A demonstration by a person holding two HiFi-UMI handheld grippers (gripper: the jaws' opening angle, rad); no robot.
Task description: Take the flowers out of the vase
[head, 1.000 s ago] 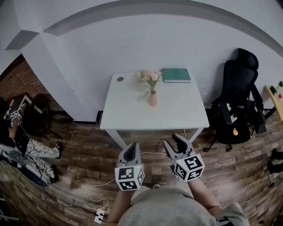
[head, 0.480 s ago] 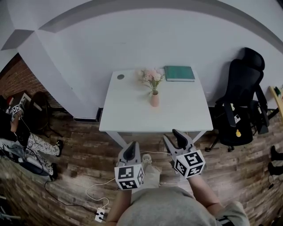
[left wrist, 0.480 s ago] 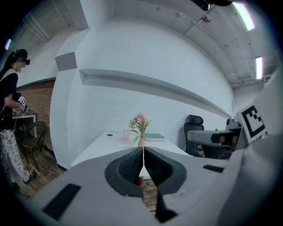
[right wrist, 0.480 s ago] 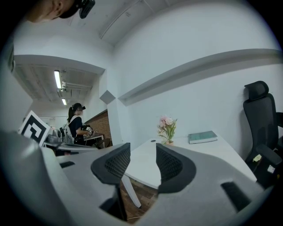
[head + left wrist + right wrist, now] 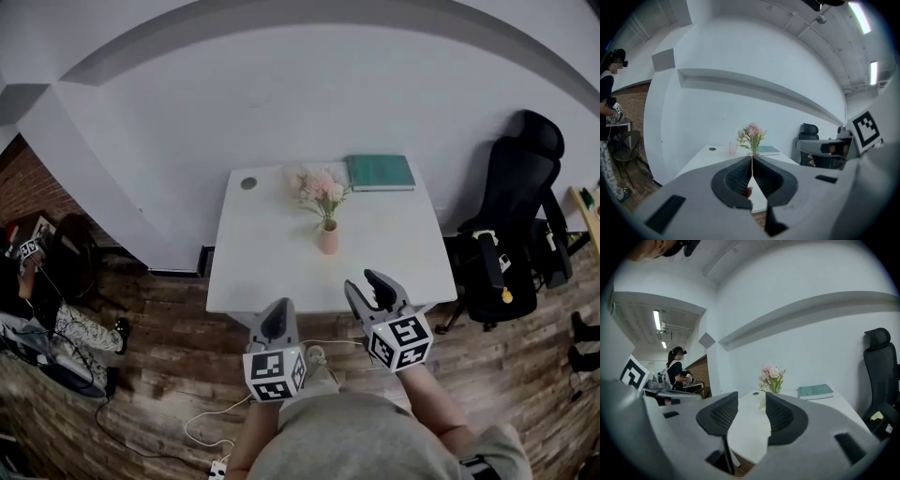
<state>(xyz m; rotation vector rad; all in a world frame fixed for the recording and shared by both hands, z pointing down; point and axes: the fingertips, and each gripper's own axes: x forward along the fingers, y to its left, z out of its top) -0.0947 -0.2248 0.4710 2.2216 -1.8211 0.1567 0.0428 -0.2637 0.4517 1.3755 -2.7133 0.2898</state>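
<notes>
A bunch of pink flowers (image 5: pixel 322 186) stands upright in a small pink vase (image 5: pixel 327 237) near the middle of the white table (image 5: pixel 262 262). Both grippers hover at the table's near edge, well short of the vase. My left gripper (image 5: pixel 277 313) is shut with nothing in it, and its jaws meet in a line below the flowers (image 5: pixel 751 133) in the left gripper view. My right gripper (image 5: pixel 367 286) is open and empty. Between its jaws the right gripper view shows bare tabletop, with the flowers (image 5: pixel 771 377) beyond.
A green book (image 5: pixel 380 172) lies at the table's back right and a small dark disc (image 5: pixel 248 184) at its back left. A pale cup (image 5: pixel 732 148) stands left of the flowers. A black office chair (image 5: pixel 516 216) is on the right, and a person (image 5: pixel 677 366) stands far left.
The table has come closer. Both grippers, over the floor before, now reach its near edge. The left one stays shut and the right one open.
</notes>
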